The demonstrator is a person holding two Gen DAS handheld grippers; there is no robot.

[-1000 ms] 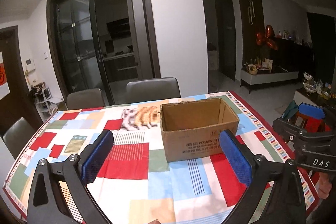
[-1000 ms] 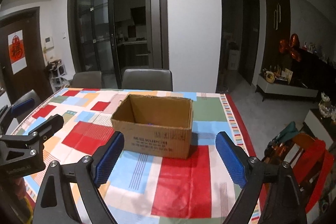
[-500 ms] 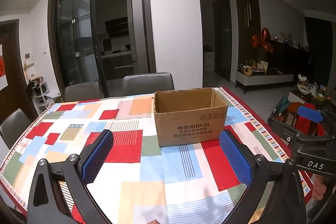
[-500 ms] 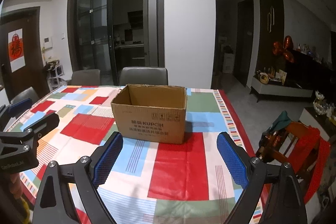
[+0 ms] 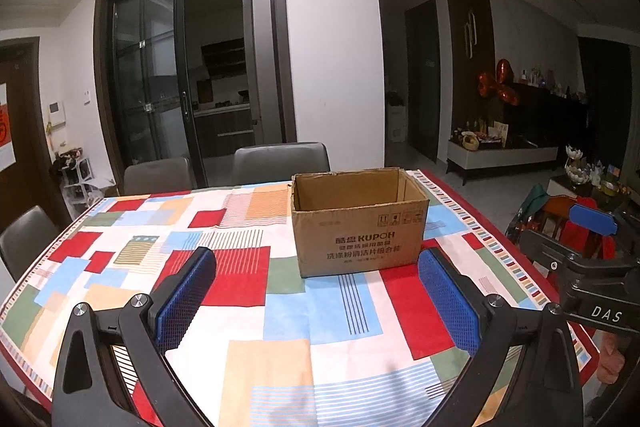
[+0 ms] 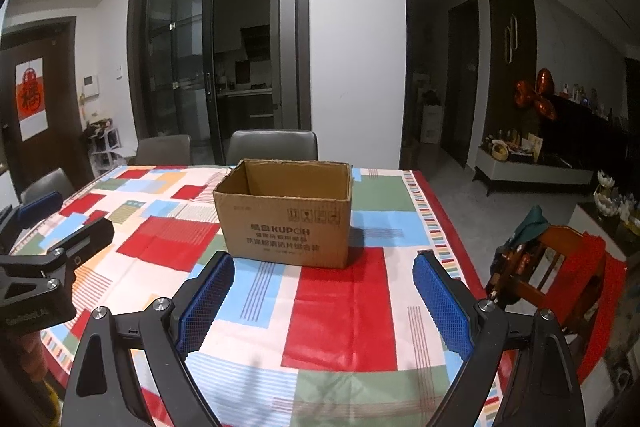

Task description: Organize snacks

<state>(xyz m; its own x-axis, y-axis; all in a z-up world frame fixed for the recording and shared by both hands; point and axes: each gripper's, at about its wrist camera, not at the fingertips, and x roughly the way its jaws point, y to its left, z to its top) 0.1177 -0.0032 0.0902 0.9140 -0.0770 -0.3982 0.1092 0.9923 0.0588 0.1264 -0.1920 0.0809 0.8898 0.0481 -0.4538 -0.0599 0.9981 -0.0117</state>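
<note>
An open brown cardboard box (image 5: 356, 227) printed KUPOH stands on the table with the patchwork cloth (image 5: 240, 307); it also shows in the right wrist view (image 6: 286, 219). Its inside is mostly hidden by the near wall; no snacks are in view. My left gripper (image 5: 318, 275) is open and empty, held above the table short of the box. My right gripper (image 6: 323, 281) is open and empty, also short of the box. Each gripper shows at the edge of the other's view, the right one (image 5: 588, 259) and the left one (image 6: 44, 259).
Grey chairs (image 5: 280, 163) stand at the table's far side and one (image 5: 24, 239) at the left. A wooden chair with red cloth (image 6: 560, 267) stands right of the table. Glass sliding doors (image 6: 220, 67) are behind.
Both grippers have pulled back and tilted up, so the box now sits farther off and lower in each view. Both stay open.
</note>
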